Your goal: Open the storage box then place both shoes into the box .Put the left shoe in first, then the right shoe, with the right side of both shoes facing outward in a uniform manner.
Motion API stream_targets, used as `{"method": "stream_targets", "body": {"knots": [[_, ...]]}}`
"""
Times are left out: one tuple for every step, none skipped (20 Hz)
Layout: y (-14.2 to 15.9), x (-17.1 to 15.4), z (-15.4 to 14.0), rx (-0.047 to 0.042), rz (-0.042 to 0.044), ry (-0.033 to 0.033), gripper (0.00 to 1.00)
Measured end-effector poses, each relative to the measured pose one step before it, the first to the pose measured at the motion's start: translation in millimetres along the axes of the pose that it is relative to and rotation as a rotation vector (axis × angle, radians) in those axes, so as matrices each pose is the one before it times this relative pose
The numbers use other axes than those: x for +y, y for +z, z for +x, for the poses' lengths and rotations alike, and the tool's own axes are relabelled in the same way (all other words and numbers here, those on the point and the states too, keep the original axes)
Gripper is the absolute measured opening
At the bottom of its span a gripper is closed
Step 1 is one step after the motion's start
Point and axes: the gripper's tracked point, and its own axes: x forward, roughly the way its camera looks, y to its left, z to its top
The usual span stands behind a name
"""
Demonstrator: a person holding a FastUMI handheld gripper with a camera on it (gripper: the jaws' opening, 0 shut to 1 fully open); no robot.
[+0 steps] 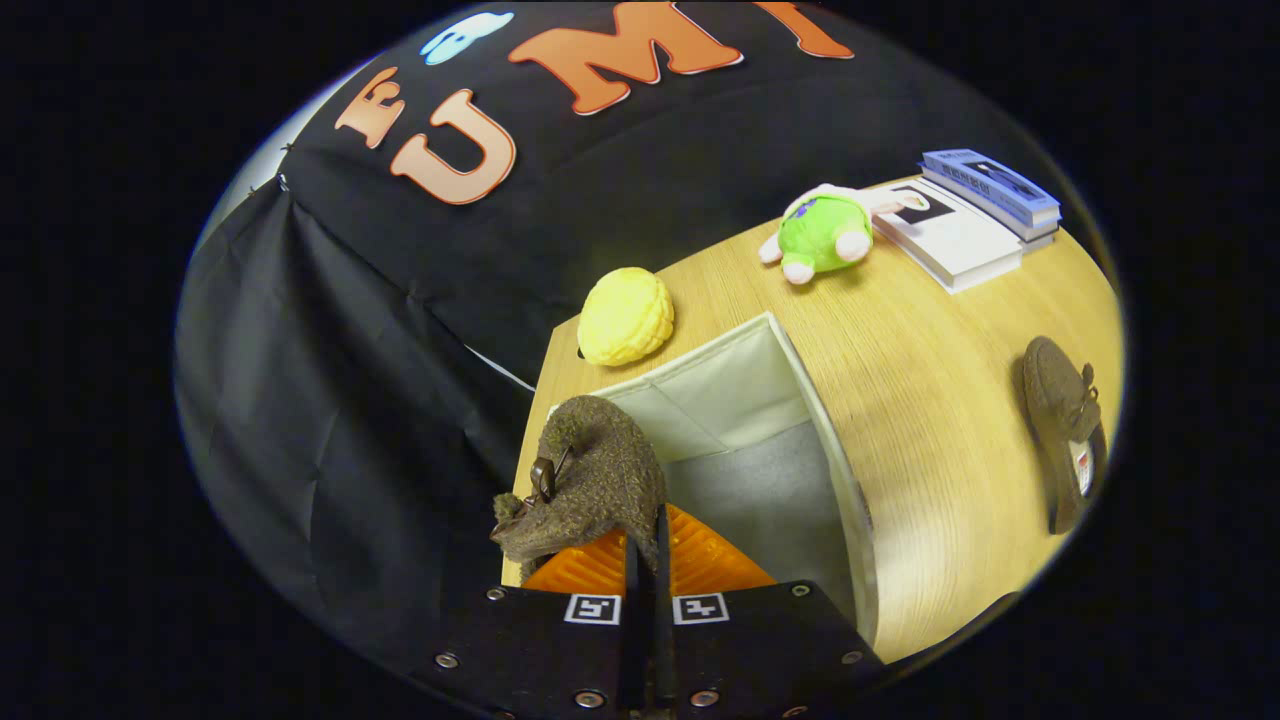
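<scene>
Left: jaws pressed together on the edge of the first brown shoe (590,475), held at the left rim of the open storage box (790,440) — toe pointing away toward the yellow bun-shaped toy (625,315). Box interior bare and grey. Judgement: shoe is over the box, not yet seated; lower it against the left wall so room stays for the second, and check which side faces out before release. Right: green plush toy (822,232), stacked books (975,215), then the second shoe (1068,430) waiting on the worktop (930,400) — well apart from the box
</scene>
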Motion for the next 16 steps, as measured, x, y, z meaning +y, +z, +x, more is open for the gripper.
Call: {"method": "stream_targets", "body": {"knots": [[-3.54,-0.49,4.77,0.00503,0.012,-0.0084,0.05],[-3.27,-1.03,4.77,0.00773,0.01155,-0.01035,0.06],[-3.45,-1.04,4.63,0.00982,0.01578,-0.00844,0.07],[-4.07,-1.81,4.03,0.01749,0.00913,-0.00923,0.11],[-5.58,-1.67,4.16,0.02259,0.00575,-0.00508,0.13],[-3.16,1.34,3.38,0.01776,-0.00168,0.00586,0.18],[-3.13,0.51,3.17,0.01624,-0.00934,0.00972,0.21],[-4.84,1.94,1.71,0.0207,-0.01592,0.01215,0.27],[-6.08,5.45,-2.44,0.02652,-0.01809,0.02865,0.29],[-2.81,9.66,-3.98,0.01034,-0.01077,0.04842,0.36],[0.67,0.89,-1.47,-0.00462,-0.01677,0.03246,0.41],[3.33,4.09,-6.05,-0.01584,-0.01827,0.02152,0.5],[2.49,2.99,-7.87,-0.01485,-0.01984,0.01706,0.54],[3.94,1.77,-8.71,-0.01586,-0.0222,0.01658,0.57],[3.73,2.02,-11.06,-0.0208,-0.02112,0.01814,0.6],[4.98,2.94,-9.38,-0.02252,-0.02681,0.01623,0.65]]}}
